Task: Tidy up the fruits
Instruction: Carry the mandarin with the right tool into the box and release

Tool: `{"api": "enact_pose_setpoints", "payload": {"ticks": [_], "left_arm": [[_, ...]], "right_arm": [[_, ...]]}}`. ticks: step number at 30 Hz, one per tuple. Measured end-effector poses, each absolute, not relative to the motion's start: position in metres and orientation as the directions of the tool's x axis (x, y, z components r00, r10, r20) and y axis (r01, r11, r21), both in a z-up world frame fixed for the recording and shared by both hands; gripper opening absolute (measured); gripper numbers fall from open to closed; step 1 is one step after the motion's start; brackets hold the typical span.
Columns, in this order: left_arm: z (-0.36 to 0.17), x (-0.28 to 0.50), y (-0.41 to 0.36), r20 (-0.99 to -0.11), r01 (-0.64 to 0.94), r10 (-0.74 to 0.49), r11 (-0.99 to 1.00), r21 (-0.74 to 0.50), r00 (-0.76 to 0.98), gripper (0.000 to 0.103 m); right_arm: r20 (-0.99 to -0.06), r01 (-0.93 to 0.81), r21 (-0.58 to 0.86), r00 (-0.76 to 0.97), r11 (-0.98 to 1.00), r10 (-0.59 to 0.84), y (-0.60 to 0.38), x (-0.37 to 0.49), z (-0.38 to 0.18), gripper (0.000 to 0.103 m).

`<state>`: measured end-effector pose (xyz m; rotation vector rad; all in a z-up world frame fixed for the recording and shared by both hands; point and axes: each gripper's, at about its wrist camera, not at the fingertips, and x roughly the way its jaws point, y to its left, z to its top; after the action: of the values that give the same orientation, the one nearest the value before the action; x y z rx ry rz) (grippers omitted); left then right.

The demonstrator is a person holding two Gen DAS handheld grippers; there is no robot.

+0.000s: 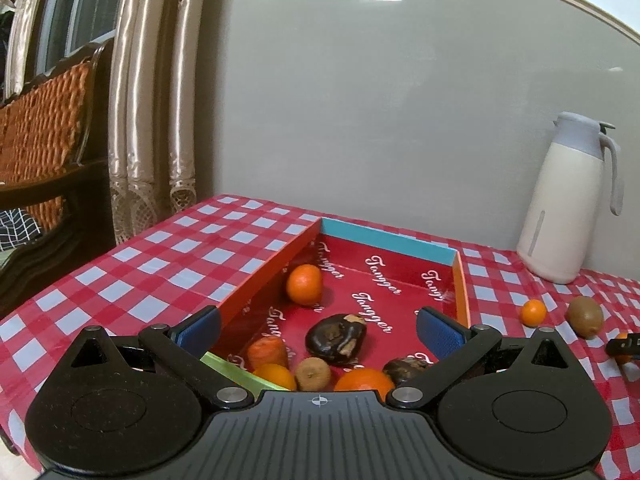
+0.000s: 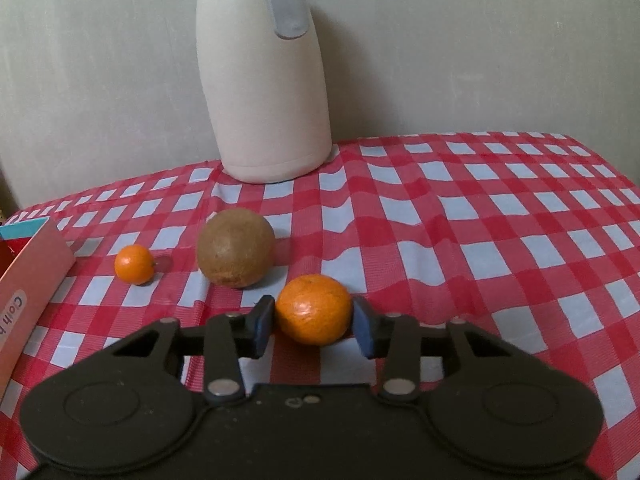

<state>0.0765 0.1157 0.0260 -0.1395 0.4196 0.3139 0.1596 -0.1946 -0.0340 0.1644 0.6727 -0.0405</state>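
In the right wrist view my right gripper has its blue pads against both sides of an orange mandarin on the checked cloth. Behind it lie a brown kiwi and a small mandarin. In the left wrist view my left gripper is open and empty over the near end of a red box. The box holds several fruits: a mandarin, a dark fruit, a kiwi and more oranges. The small mandarin and the kiwi also show there, to the right of the box.
A white thermos jug stands by the wall behind the loose fruits; it also shows in the left wrist view. The box's corner is at the left in the right wrist view. A wicker chair and curtains stand beyond the table's left edge.
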Motion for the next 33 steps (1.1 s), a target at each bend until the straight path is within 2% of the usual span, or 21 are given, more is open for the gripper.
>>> {"api": "enact_pose_setpoints", "payload": {"ticks": [33], "left_arm": [[0.023, 0.056, 0.152, -0.426, -0.414, 0.336, 0.905, -0.102, 0.84, 0.103]], "right_arm": [[-0.547, -0.049, 0.1, 0.832, 0.994, 0.096, -0.144, 0.141, -0.006, 0.039]]}}
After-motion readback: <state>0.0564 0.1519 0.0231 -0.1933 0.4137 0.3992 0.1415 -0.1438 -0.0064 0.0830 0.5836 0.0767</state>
